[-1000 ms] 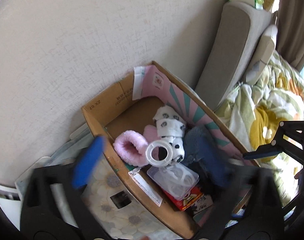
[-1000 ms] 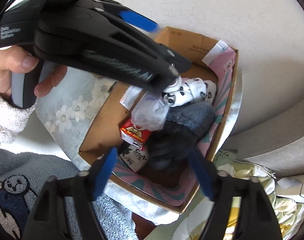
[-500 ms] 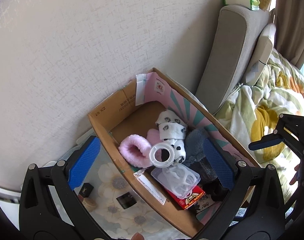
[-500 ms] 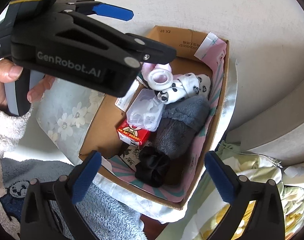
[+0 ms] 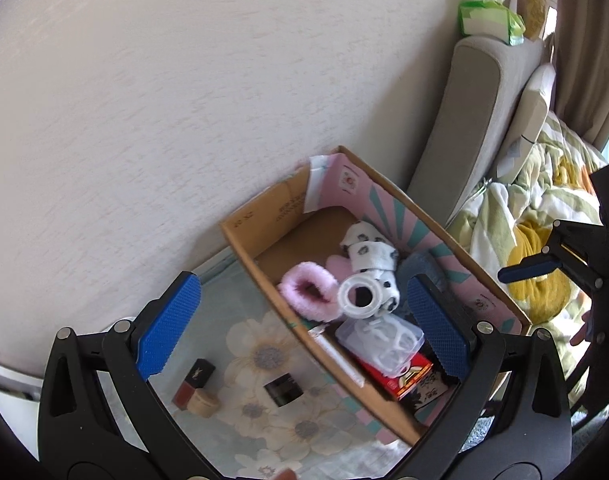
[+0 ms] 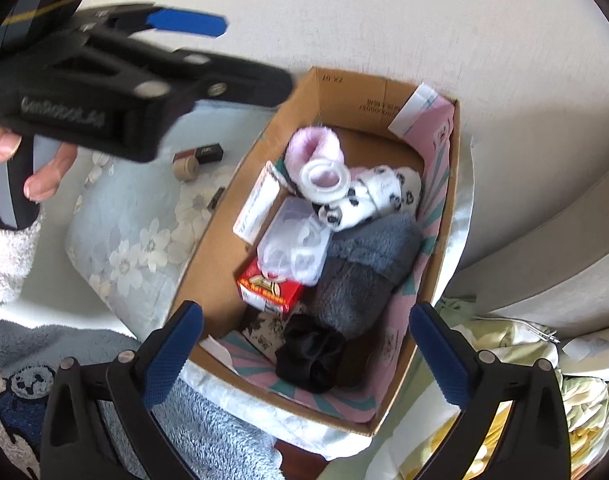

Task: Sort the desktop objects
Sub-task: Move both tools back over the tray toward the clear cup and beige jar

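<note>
A cardboard box [image 5: 264, 224] [image 6: 352, 88] stands against the wall. It holds a pink fluffy slipper [image 5: 308, 292], a white tape ring [image 5: 360, 296] [image 6: 324, 176], spotted socks [image 6: 376, 196], a clear plastic case [image 6: 296, 240], a red carton [image 6: 270, 290], a grey slipper [image 6: 364, 268] and a black cloth [image 6: 312, 356]. My left gripper [image 5: 304, 324] is open and empty, held above the box's near wall. My right gripper [image 6: 304, 352] is open and empty over the box's near end. A dark red lipstick box [image 5: 194, 378], a small beige jar [image 5: 203, 402] and a black jar [image 5: 283, 390] lie on the floral cloth [image 5: 260, 356].
A white wall [image 5: 184, 100] rises behind the box. A grey headboard cushion [image 5: 464, 128] and a rumpled green and yellow quilt [image 5: 524, 220] lie to the right. A green tissue pack [image 5: 488, 20] sits on the cushion. The left gripper's body [image 6: 104, 80] fills the right view's upper left.
Both grippers have opened wide and drawn back from the box. The left view now takes in the lipstick box and jars on the floral cloth. The box contents have not moved.
</note>
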Demonstrator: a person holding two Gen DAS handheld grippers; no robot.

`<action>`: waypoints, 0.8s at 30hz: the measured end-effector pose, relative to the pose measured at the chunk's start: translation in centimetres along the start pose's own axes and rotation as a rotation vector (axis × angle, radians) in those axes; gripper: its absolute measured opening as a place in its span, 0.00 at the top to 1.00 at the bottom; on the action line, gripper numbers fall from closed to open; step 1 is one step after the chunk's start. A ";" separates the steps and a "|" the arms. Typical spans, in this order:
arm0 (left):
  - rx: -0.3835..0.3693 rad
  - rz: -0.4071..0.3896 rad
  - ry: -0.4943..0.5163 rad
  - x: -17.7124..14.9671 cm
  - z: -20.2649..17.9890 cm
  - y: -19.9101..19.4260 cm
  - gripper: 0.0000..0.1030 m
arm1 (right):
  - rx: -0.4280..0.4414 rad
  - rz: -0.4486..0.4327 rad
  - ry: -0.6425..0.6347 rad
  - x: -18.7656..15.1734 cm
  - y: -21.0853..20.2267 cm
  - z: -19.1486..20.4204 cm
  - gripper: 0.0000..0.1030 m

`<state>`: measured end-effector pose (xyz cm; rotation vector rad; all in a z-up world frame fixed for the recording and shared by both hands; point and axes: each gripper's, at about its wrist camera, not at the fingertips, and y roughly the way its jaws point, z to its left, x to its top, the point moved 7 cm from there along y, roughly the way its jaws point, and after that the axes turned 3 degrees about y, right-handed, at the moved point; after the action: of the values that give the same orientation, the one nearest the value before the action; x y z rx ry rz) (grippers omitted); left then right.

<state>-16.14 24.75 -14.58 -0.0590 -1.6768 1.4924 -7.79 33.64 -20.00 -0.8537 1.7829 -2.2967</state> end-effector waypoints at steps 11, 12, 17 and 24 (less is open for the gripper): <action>0.048 -0.027 -0.079 -2.8 5.6 -2.9 0.00 | -0.116 -0.053 0.010 2.6 -2.1 0.5 0.00; 0.052 -0.032 -0.091 -3.2 6.2 -3.3 0.00 | -0.118 -0.060 0.017 2.8 -2.3 0.6 0.00; 0.068 -0.050 -0.130 -4.7 8.6 -4.7 0.00 | -0.198 -0.070 0.033 3.9 -2.8 0.6 0.00; 0.092 -0.056 -0.180 -7.3 11.9 -6.0 0.00 | -0.153 -0.091 0.056 5.5 -3.2 2.2 0.00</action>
<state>-15.93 9.69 -12.54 0.1752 -1.7331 1.5684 -10.49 30.43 -14.79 -0.9204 2.0050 -2.2843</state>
